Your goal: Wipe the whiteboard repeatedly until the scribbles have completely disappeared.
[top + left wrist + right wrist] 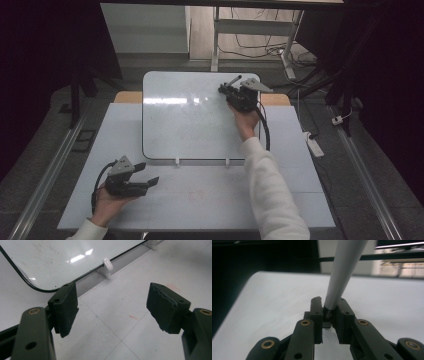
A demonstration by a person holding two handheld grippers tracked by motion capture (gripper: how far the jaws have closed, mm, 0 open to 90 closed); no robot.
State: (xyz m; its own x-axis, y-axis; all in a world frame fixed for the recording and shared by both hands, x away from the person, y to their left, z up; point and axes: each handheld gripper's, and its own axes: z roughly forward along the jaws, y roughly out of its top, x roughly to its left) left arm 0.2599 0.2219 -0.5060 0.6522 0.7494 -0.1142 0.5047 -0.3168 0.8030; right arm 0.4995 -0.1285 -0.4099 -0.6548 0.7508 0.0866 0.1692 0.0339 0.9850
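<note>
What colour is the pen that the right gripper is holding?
Light grey: the pen shows best in the right gripper view, clamped by the right gripper.

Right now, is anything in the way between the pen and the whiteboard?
Nothing visible. The right gripper holds the pen just over the whiteboard, whose surface nearby is bare.

Dim room with black edges in the high view, overhead glare streaks on the whiteboard [195, 117], soft grainy detail, right gripper view's pen [342, 272] and background blurred, faint shadows on the table [200, 200]
</note>
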